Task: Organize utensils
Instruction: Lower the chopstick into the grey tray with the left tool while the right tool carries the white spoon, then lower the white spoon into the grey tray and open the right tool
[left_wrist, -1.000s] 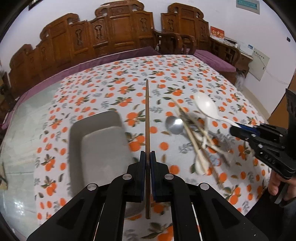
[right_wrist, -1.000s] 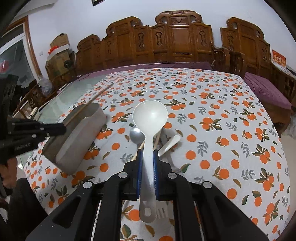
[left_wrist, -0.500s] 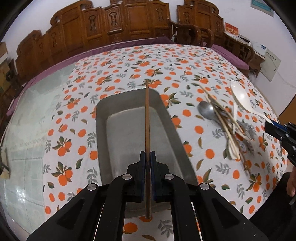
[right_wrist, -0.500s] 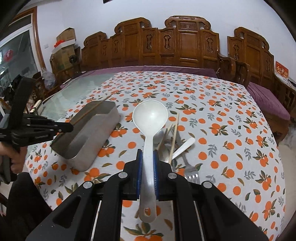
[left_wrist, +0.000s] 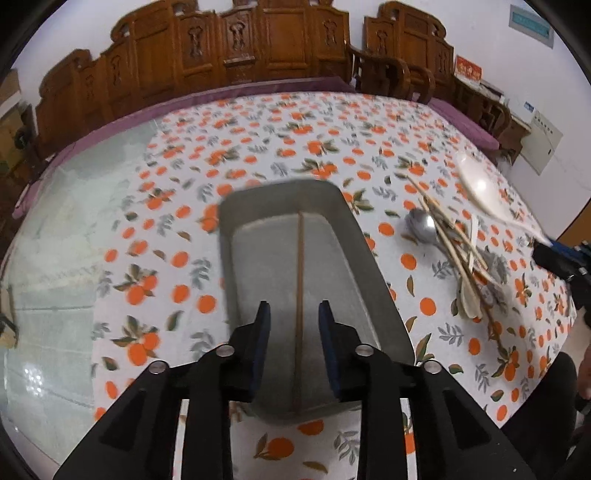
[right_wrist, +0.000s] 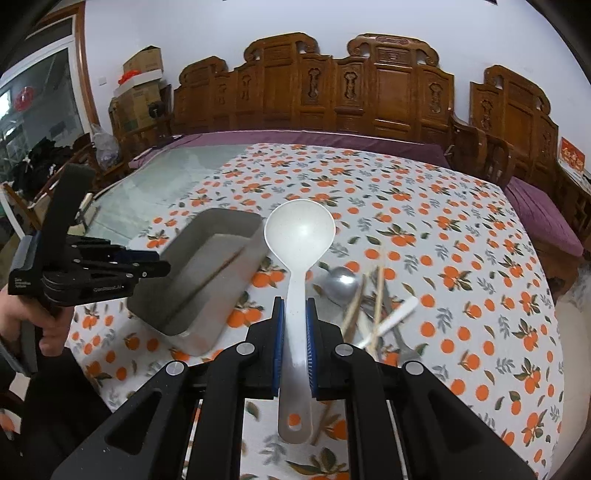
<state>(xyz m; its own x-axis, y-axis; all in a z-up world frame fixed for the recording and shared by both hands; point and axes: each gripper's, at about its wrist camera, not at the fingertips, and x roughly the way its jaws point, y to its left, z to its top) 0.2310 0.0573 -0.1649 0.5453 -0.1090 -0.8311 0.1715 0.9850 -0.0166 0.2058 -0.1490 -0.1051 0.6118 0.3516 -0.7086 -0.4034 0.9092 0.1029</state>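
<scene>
A brown chopstick (left_wrist: 299, 280) lies lengthwise in the grey metal tray (left_wrist: 354, 236). My left gripper (left_wrist: 294, 314) hovers over the tray's near end, its jaws opening, and the pads stand clear of the chopstick on both sides. In the right wrist view the same tray (right_wrist: 236, 225) sits at left with the chopstick (right_wrist: 218, 271) in it, and the left gripper (right_wrist: 162, 266) hangs at its near-left corner. My right gripper (right_wrist: 294, 314) is shut on the handle of a white ladle (right_wrist: 300, 236), held above the cloth. A pile of utensils (right_wrist: 373, 310) lies under it.
The pile (left_wrist: 454, 251) holds a metal spoon (left_wrist: 421, 225), several chopsticks, a white spoon and a fork. An orange-print cloth (left_wrist: 295, 140) covers the table, with bare glass (left_wrist: 55, 229) at left. Carved wooden chairs (right_wrist: 314, 85) line the far side.
The left gripper carried the chopstick left over the tray, then spread its jaws and let it drop in. The right gripper rose with the ladle.
</scene>
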